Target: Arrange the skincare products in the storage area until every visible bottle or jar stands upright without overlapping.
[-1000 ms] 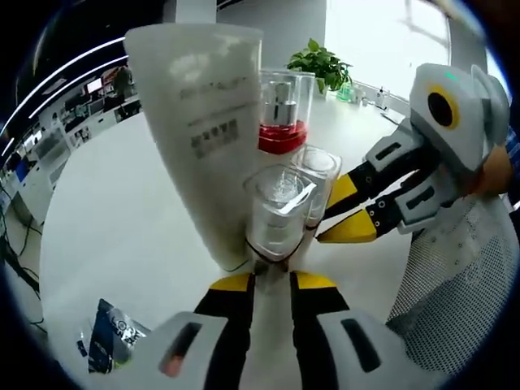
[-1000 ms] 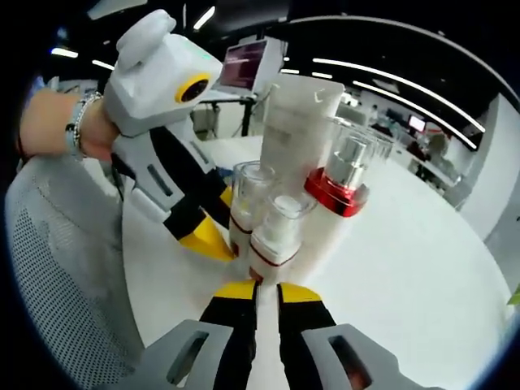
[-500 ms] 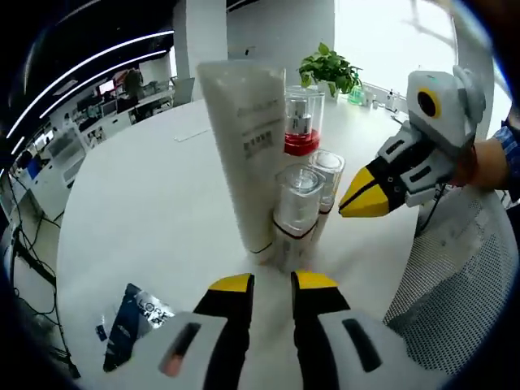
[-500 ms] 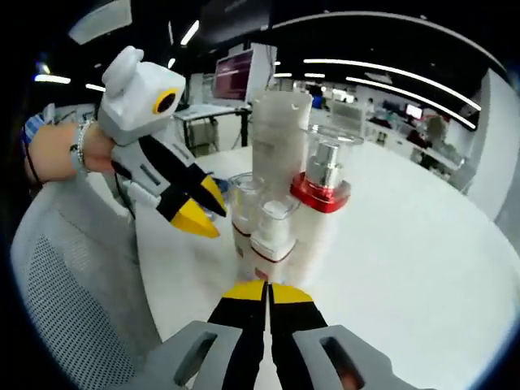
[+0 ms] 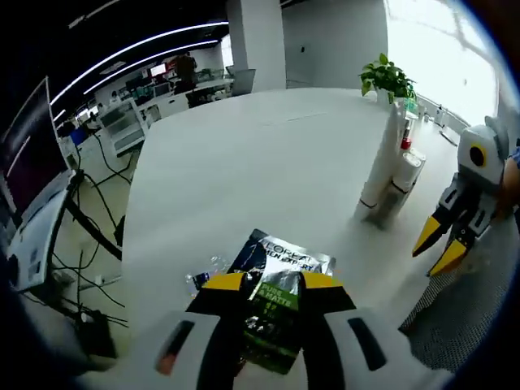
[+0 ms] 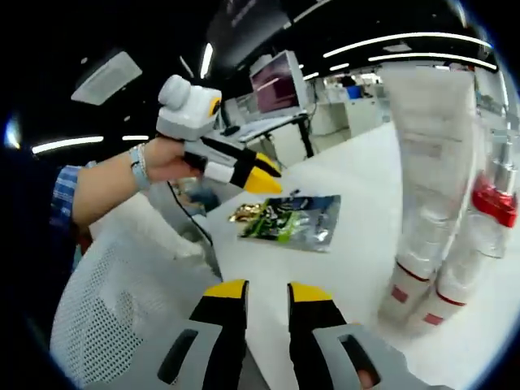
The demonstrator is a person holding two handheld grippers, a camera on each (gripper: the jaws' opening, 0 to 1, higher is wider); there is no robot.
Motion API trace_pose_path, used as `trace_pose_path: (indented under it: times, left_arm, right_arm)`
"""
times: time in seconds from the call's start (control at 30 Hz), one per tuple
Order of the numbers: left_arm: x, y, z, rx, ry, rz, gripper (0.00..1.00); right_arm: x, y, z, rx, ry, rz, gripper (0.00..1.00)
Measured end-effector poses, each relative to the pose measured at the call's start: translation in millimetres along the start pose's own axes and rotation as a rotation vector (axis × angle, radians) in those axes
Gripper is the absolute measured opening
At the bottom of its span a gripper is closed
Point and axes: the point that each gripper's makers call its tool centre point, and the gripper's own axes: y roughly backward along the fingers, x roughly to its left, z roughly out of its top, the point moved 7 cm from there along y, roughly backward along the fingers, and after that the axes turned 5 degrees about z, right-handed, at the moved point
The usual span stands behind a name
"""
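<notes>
Lying flat on the white round surface [image 5: 244,162], the silver-green foil sachet [image 5: 276,301] sits directly beneath the empty, part-open left gripper [image 5: 275,282]; the right gripper [image 6: 266,290], likewise empty and part-open, is farther off.

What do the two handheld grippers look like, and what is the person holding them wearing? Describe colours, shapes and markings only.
Each gripper has a pale grey body, black jaws and yellow tips. The left gripper carries a rounded white housing with a yellow ring round a dark circle; so does the right gripper. The jaw bases in the foreground have dark slots. The person wears a blue checked sleeve and a light wristband.
</notes>
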Motion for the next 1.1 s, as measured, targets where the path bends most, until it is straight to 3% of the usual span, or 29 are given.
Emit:
trace_pose_path:
  times: [0.17, 0.27, 0.33, 0.4, 0.47, 0.57, 0.77, 0.9, 0.97, 1.03, 1.1]
  left_arm:
    - [16.4, -20.6, -15.0, 0.099, -0.025, -0.009, 0.29]
    - [19.7, -30.6, -11.2, 0.100, -0.070, -0.021, 0.30]
    - [18.9, -37.0, -11.5, 0.127, -0.054, -0.080, 0.30]
    - [23.8, -43.0, -12.7, 0.136, -0.056, -0.085, 0.29]
    - [31.1, -50.2, -21.0, 0.202, -0.062, -0.103, 0.28]
    - [33.8, -55.0, -27.8, 0.248, -0.060, -0.120, 0.27]
    - [35.6, -57.5, -25.8, 0.247, -0.043, -0.176, 0.23]
    - [33.8, -55.1, -26.2, 0.271, -0.107, -0.165, 0.08]
    - [22.0, -51.3, -25.5, 0.279, -0.040, -0.248, 0.06]
    - [19.2, -48.7, -25.9, 0.276, -0.050, -0.252, 0.06]
    - [12.9, -47.0, -29.6, 0.280, -0.057, -0.271, 0.06]
  right_arm:
    - [5.4, -44.1, 0.3, 0.041, -0.050, -0.014, 0.18]
    - [5.7, -63.8, 1.1, 0.044, -0.140, -0.019, 0.22]
    - [1.8, -73.7, 1.5, 0.048, -0.151, -0.048, 0.21]
    - [-1.3, -80.9, 0.9, 0.069, -0.173, -0.075, 0.19]
    - [-3.6, -85.7, 0.2, 0.081, -0.194, -0.096, 0.18]
    - [-5.6, -90.0, 0.2, 0.086, -0.180, -0.129, 0.18]
    - [-3.0, -102.8, 8.0, 0.048, -0.224, -0.142, 0.22]
    - [-7.5, -104.1, 10.0, 0.048, -0.228, -0.177, 0.19]
    - [-11.5, -102.6, 9.4, 0.043, -0.247, -0.193, 0.15]
    - [-14.9, -99.2, 8.8, 0.037, -0.297, -0.201, 0.12]
    - [-16.5, -97.0, 8.7, 0.033, -0.295, -0.195, 0.12]
